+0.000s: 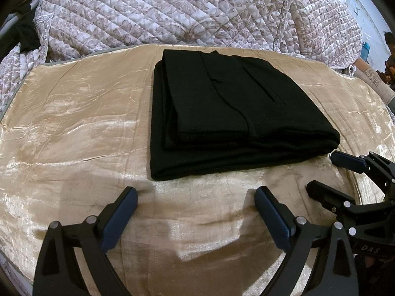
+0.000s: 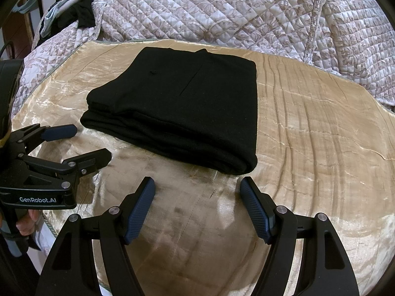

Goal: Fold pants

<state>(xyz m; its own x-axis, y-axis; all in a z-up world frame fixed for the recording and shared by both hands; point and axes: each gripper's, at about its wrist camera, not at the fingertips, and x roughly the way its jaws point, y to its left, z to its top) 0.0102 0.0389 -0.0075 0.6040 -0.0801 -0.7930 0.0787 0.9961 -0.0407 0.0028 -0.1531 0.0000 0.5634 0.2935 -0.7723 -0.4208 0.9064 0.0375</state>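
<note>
Hovering nearest, over the front edge of the gold velvet spread [image 1: 74,128], left gripper [image 1: 196,197] with tongs spread wide, gripping nothing, blue pads [image 1: 118,219] hanging just above the cloth. Hovering likewise at the same front edge, right gripper [image 2: 197,187], tongs gaping wide and empty, textured blue pads [image 2: 254,209] clear of the fabric. Showing each in the other's view: right gripper [image 1: 318,172] entering at the lower right of the left wrist view, left gripper [image 2: 91,143] entering at the lower left of the right wrist view, both parted. Lying just beyond both sets of fingertips, apart from them, black pants [image 1: 222,111] folded into a flat stacked rectangle, sitting near the middle of the spread, closer to its far edge, a slit pocket line showing on the top layer. Rising behind the spread's far edge, a quilted floral bedcover [image 1: 172,12], bunched and sloping upward. Resting at the far left corner, a heap of dark clothing [image 2: 79,14], partly hidden.
</note>
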